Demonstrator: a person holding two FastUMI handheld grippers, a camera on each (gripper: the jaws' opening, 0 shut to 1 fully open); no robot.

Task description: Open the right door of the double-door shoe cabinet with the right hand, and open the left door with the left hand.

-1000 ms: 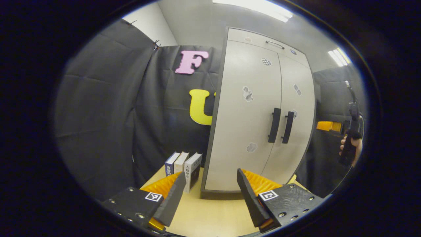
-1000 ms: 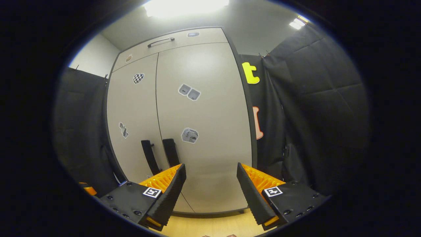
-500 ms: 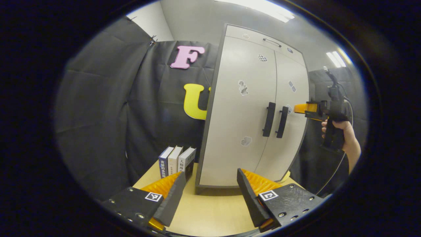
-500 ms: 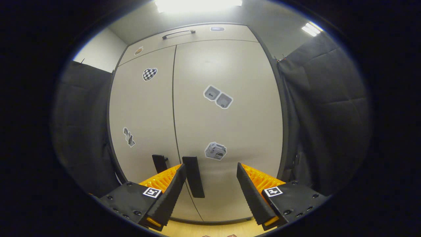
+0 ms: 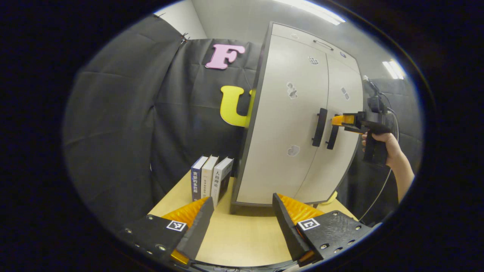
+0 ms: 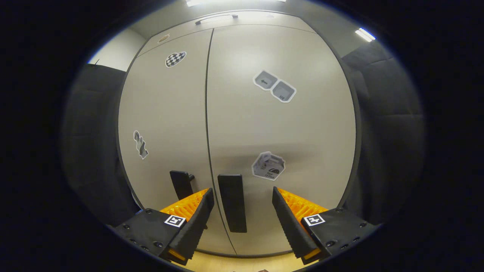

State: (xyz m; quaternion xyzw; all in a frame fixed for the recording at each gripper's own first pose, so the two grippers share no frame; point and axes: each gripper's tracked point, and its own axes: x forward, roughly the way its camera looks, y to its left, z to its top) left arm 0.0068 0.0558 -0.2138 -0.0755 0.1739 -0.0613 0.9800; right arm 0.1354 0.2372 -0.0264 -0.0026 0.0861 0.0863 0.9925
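Note:
The pale grey shoe cabinet (image 5: pixel 287 124) stands on a wooden table with both doors closed. Two black vertical handles sit side by side at the middle seam: the left handle (image 5: pixel 320 122) and the right handle (image 5: pixel 332 136). In the right gripper view the right door's handle (image 6: pixel 232 202) stands between the fingers of my right gripper (image 6: pixel 242 206), which is open, untouched by either finger. The left handle (image 6: pixel 180 184) sits just beyond its left finger. My left gripper (image 5: pixel 242 211) hangs open above the table, well short of the cabinet. The right gripper (image 5: pixel 342 121) reaches the right handle, held by a hand (image 5: pixel 385 145).
Three upright books (image 5: pixel 211 179) stand on the table (image 5: pixel 242 234) to the left of the cabinet. Black cloth walls close in behind and on both sides. A drawer with a slim handle (image 6: pixel 215 17) tops the cabinet.
My right gripper has moved in toward the cabinet, and the right handle now stands between its open fingers. The left gripper view has shifted slightly; the left gripper stays back, open.

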